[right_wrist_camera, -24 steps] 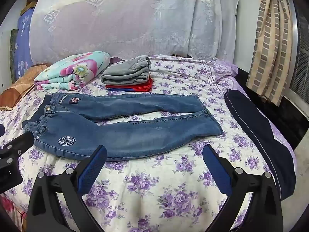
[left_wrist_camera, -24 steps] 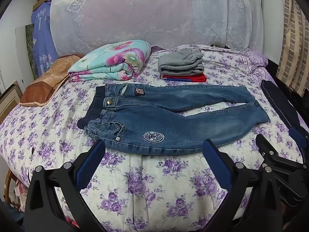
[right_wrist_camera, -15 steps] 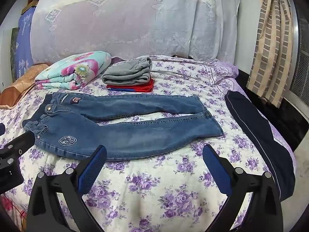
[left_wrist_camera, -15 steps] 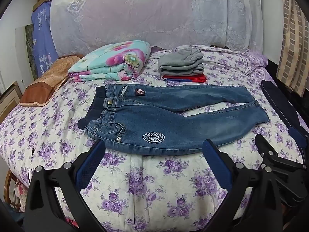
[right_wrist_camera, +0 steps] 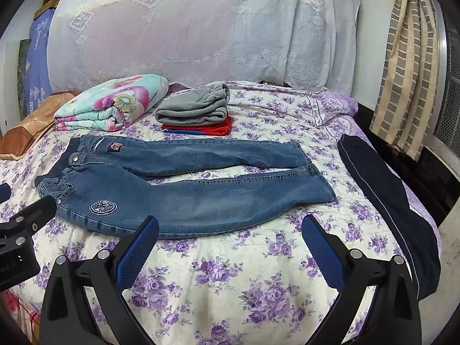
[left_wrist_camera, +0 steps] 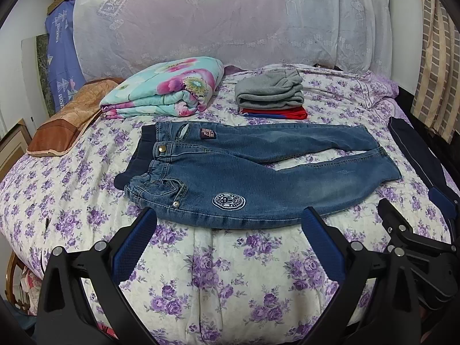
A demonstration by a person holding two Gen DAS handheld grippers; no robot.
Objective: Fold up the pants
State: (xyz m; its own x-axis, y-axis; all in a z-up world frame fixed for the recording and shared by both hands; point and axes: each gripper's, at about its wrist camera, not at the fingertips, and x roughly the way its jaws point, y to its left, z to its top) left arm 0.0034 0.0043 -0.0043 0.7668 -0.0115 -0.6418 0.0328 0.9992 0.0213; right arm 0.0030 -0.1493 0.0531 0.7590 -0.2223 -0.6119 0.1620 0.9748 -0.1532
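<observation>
Blue jeans [left_wrist_camera: 258,172] lie flat on the flowered bedspread [left_wrist_camera: 218,273], waistband to the left, legs to the right, a round patch on the near thigh. They also show in the right wrist view [right_wrist_camera: 187,198]. My left gripper [left_wrist_camera: 228,222] is open and empty, hovering just short of the near edge of the jeans. My right gripper [right_wrist_camera: 230,230] is open and empty, near the lower leg edge. The right gripper's body shows at the right of the left wrist view [left_wrist_camera: 414,244].
A folded floral blanket [left_wrist_camera: 166,89] and a stack of folded grey and red clothes [left_wrist_camera: 270,95] lie behind the jeans. Dark navy pants [right_wrist_camera: 385,207] lie along the bed's right edge. A brown pillow [left_wrist_camera: 66,120] sits at the left. A lace-covered headboard [left_wrist_camera: 224,20] stands at the back.
Both views have shifted only slightly; the jeans sit a little lower and nearer in frame. Both grippers stay open and empty.
</observation>
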